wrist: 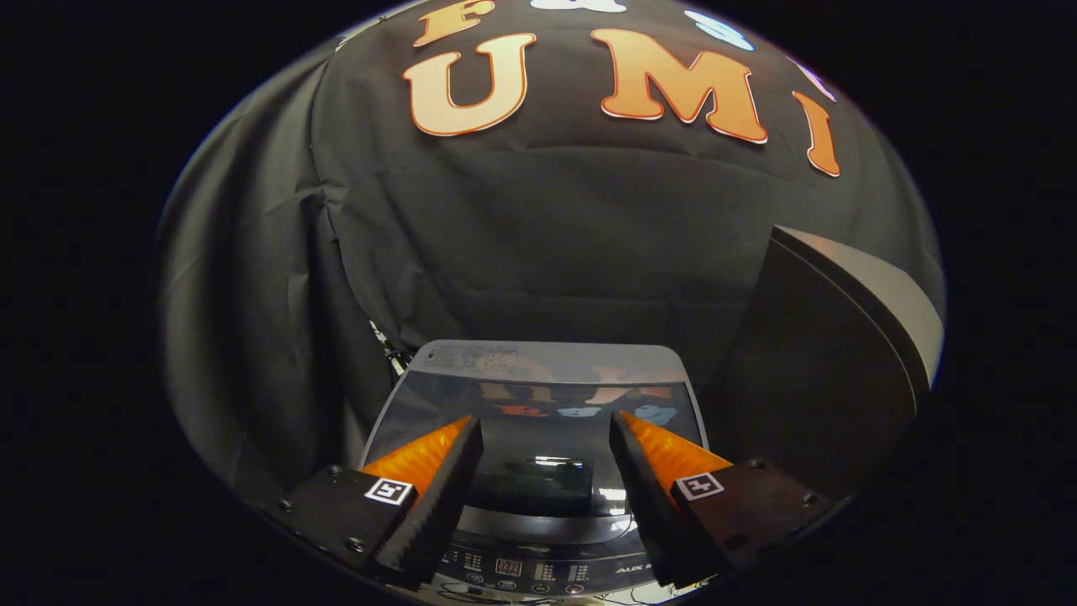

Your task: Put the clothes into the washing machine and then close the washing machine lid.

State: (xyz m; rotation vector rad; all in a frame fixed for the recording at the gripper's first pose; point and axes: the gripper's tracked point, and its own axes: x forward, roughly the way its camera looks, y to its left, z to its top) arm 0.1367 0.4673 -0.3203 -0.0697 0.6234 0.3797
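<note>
Above the washing machine (538, 421) we hover | gripper (547, 438) spread wide, fingers holding nothing | glossy lid (538, 396) lies flat and closed below and ahead of us | control panel (522, 572) sits under the fingers | dark slanted panel (833, 353) beside the machine.

Behind everything you have the booth's black cloth wall (538, 227), hanging in soft creases with a seam running down its left part. To the right, near you, stands a tall dark panel (820, 370) with a pale grey edge, tilted slightly. Thin cables (389, 353) show low at the cloth's left foot.
</note>
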